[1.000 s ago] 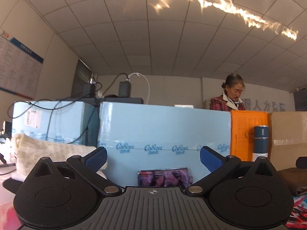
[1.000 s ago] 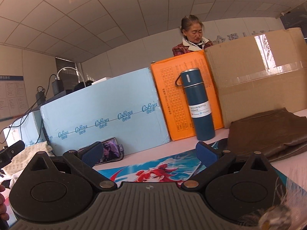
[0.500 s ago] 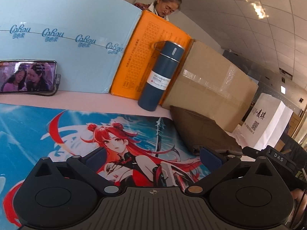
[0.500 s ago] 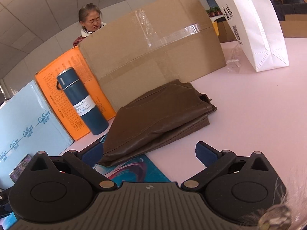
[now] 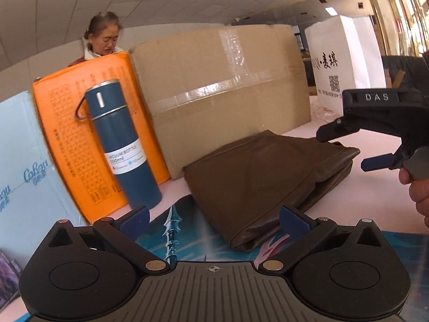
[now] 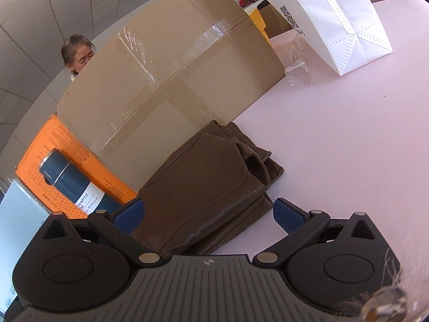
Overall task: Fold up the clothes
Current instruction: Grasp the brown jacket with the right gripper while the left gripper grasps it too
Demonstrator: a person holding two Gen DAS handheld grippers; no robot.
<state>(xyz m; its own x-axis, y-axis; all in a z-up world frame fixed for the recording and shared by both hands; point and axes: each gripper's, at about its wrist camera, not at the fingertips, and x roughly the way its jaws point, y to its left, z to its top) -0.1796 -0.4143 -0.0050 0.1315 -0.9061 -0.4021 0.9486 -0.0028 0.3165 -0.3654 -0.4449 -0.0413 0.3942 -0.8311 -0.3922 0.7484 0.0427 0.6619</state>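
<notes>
Pale pink table [image 6: 335,139] bearing a folded brown garment [image 6: 209,187], a taped cardboard box [image 5: 225,91], an orange box [image 5: 69,145], a blue flask [image 5: 120,145], a white paper bag [image 6: 329,13], and a printed mat [image 5: 182,230], apparently under the garment's near edge.

Both grippers spread wide.
The black left gripper [image 5: 213,218] and black right gripper [image 6: 207,212] hold blue-padded fingers [image 5: 292,221] apart, gripping nothing.
</notes>
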